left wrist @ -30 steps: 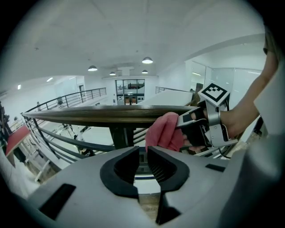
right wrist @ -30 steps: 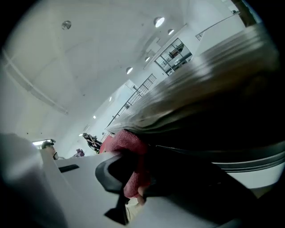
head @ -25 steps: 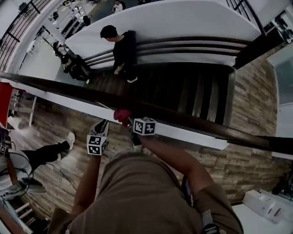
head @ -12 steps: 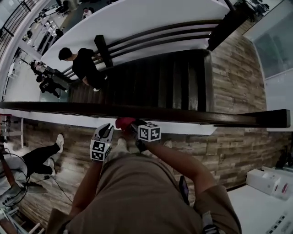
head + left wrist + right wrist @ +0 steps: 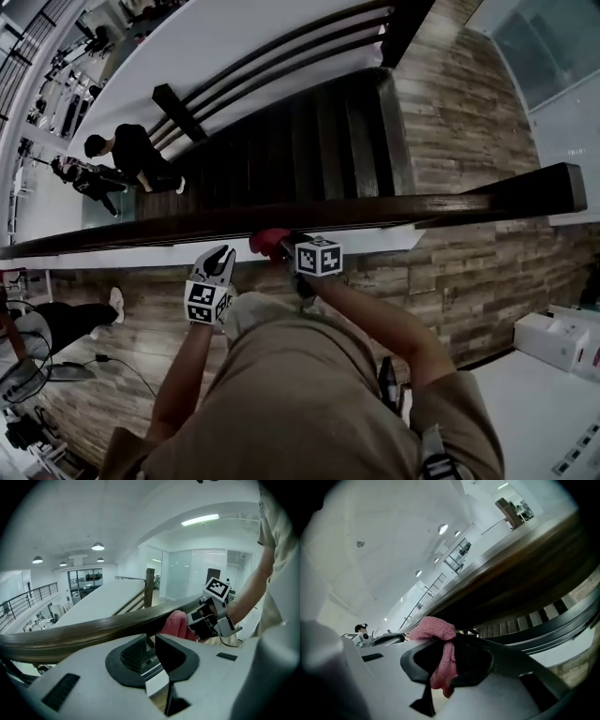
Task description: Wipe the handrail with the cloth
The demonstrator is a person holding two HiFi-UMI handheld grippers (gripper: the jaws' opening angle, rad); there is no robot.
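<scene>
Plank floor (image 5: 469, 281) underfoot; left gripper (image 5: 217, 255) hangs just short of the handrail (image 5: 422, 208), jaws slightly apart with nothing between them. Right gripper (image 5: 284, 246) is clenched on the pink cloth (image 5: 267, 241), which lies against the handrail's near side. Beyond, dark stairs (image 5: 309, 141) descend, with a person (image 5: 131, 155) at their far end

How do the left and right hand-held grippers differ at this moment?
The right hand-held gripper is shut on the pink cloth; the left hand-held gripper holds nothing, its jaws slightly apart. The right's cloth meets the handrail; the left sits just short of it. Both carry marker cubes and sit side by side.
</scene>
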